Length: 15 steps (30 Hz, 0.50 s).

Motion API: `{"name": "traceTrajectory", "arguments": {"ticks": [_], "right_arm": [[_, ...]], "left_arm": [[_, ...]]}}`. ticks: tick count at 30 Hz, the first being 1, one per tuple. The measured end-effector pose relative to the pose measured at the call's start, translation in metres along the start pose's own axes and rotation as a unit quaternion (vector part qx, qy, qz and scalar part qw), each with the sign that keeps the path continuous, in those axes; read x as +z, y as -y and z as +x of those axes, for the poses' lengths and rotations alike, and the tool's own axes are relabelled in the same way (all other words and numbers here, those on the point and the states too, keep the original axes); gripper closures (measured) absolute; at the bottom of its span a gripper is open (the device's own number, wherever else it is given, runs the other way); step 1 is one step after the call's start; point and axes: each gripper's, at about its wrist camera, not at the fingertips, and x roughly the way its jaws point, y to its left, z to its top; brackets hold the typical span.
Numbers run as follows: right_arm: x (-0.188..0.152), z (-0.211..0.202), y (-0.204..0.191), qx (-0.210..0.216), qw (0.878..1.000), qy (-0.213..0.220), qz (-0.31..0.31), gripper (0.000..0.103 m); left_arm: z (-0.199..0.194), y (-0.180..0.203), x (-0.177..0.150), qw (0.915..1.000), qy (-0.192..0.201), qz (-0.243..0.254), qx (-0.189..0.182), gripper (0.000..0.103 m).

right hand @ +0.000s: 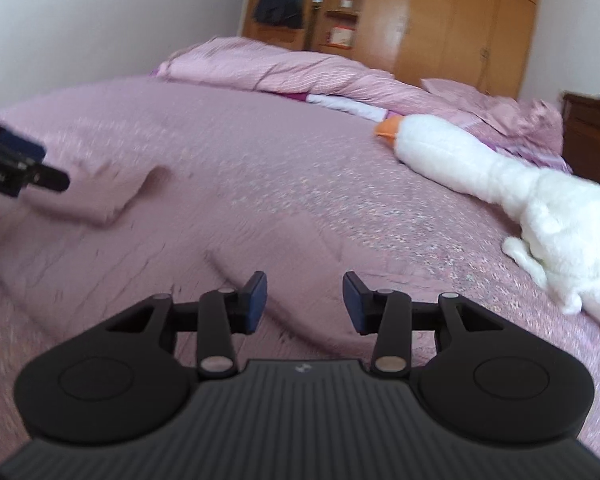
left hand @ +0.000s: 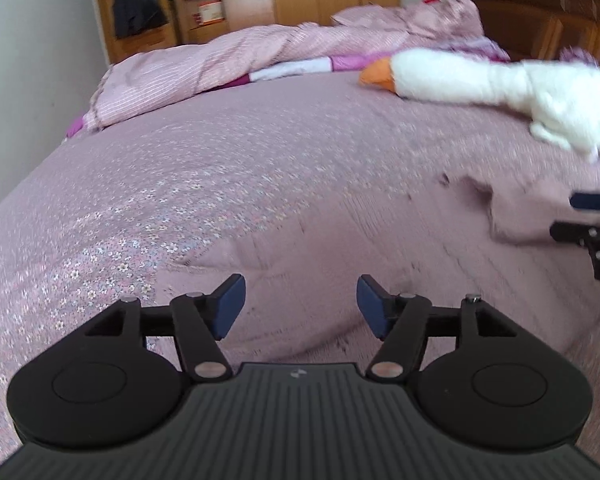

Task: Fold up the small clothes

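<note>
A plain mauve garment lies flat on the flowered pink bedspread, nearly the same colour as it. Its raised folded edge shows at the left of the right wrist view. My left gripper hovers over the garment's near part, jaws open, nothing between the blue pads. My right gripper is also open above the cloth and holds nothing. Each gripper shows at the edge of the other's view: the right gripper by the garment's far corner, the left gripper above the folded edge.
A white plush goose with an orange beak lies on the bed to the right. A rumpled striped pink quilt is piled along the far side. Behind stand a wooden wardrobe, a dark headboard and a white wall.
</note>
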Motion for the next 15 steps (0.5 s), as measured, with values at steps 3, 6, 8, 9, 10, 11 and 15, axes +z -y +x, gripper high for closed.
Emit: {"name": "traceTrajectory", "arguments": {"ticks": [3,6,8,9,10,11,15], "right_arm": [[-0.004,0.003,-0.006,0.011,1.0,-0.006,-0.023,0.059],[-0.007,0.009,-0.01,0.011,0.999,-0.016,-0.039,0.059],[-0.01,0.012,-0.011,0.01,0.999,-0.019,-0.044,0.059],[-0.01,0.013,-0.01,0.011,0.999,-0.02,-0.041,0.059],[-0.011,0.014,-0.009,0.013,0.999,-0.02,-0.036,0.059],[-0.011,0.014,-0.008,0.013,0.999,-0.02,-0.032,0.059],[-0.012,0.018,-0.004,0.011,1.0,-0.018,-0.016,0.06]], "left_arm": [[0.003,0.007,-0.006,0.9997,-0.007,0.022,-0.009,0.034],[0.009,0.014,-0.012,0.9989,-0.012,0.044,-0.013,0.034],[0.014,0.019,-0.015,0.9983,-0.016,0.055,-0.012,0.034],[0.017,0.02,-0.016,0.9982,-0.016,0.057,-0.01,0.034],[0.019,0.021,-0.018,0.9981,-0.016,0.058,-0.008,0.034],[0.021,0.021,-0.019,0.9981,-0.015,0.058,-0.008,0.034],[0.024,0.02,-0.02,0.9988,-0.009,0.047,-0.012,0.058]]}}
